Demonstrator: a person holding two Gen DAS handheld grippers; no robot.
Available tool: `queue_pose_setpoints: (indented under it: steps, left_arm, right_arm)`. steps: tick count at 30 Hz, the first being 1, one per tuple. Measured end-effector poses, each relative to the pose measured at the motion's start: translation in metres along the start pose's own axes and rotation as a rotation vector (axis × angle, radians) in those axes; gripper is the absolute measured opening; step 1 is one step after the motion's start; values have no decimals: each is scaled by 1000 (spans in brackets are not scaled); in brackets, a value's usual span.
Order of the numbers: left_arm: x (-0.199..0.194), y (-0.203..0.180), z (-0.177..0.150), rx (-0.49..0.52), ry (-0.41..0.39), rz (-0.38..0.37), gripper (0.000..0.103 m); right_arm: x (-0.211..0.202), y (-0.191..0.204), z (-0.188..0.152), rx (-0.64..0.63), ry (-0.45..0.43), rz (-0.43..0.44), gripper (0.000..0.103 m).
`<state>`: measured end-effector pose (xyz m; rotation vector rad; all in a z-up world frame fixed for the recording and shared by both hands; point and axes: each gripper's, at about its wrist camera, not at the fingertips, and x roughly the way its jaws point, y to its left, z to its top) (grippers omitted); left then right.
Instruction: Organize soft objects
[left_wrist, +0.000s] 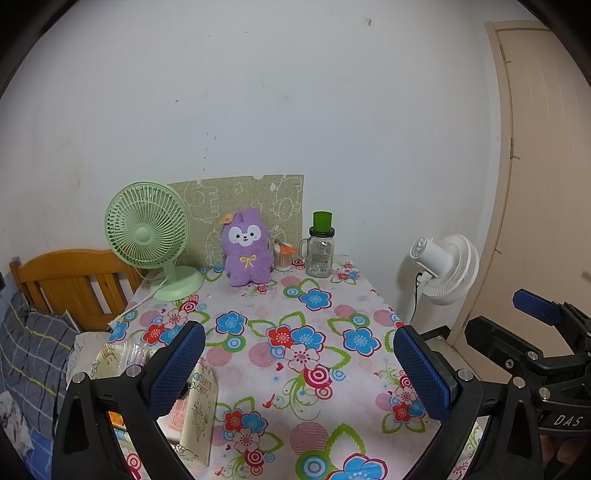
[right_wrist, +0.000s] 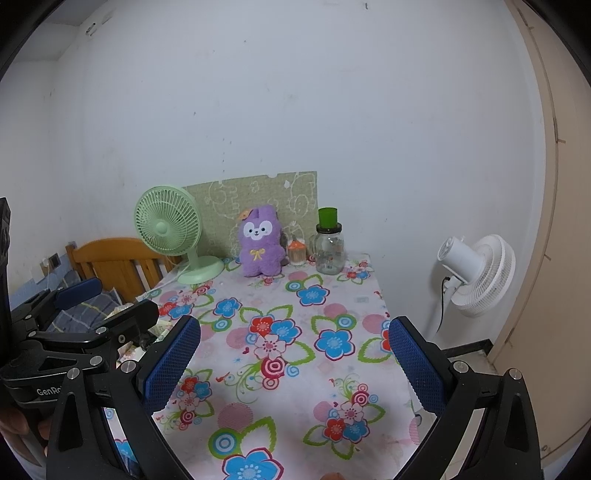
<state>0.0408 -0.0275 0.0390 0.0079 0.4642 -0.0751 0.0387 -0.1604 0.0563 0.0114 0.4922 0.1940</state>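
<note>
Purple and fuzzy, the plush toy (left_wrist: 246, 248) sits upright at the far end of your table, on a glossy flowered tablecloth (left_wrist: 314, 354). A ribbed green fan (left_wrist: 147, 227) stands left of it, a clear glass jar (left_wrist: 320, 254) right, both against a white wall. Your left gripper (left_wrist: 299, 369) and right gripper (right_wrist: 295, 365) hang spread wide, holding nothing; "DAS" and "GenRo" show on their frames.

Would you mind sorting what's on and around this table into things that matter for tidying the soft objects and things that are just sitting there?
Part of the job:
purple plush toy
left gripper, open and empty
right gripper, open and empty

Just lying about:
green desk fan
glass jar
white fan
cotton swab holder
</note>
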Motion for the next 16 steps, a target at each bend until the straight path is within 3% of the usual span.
queue_pose_setpoints:
  steps: [16]
  left_arm:
    - [1,2,-3,-5,-4,-4,103]
  right_arm:
    - [2,1,0,-9,0,-4,103]
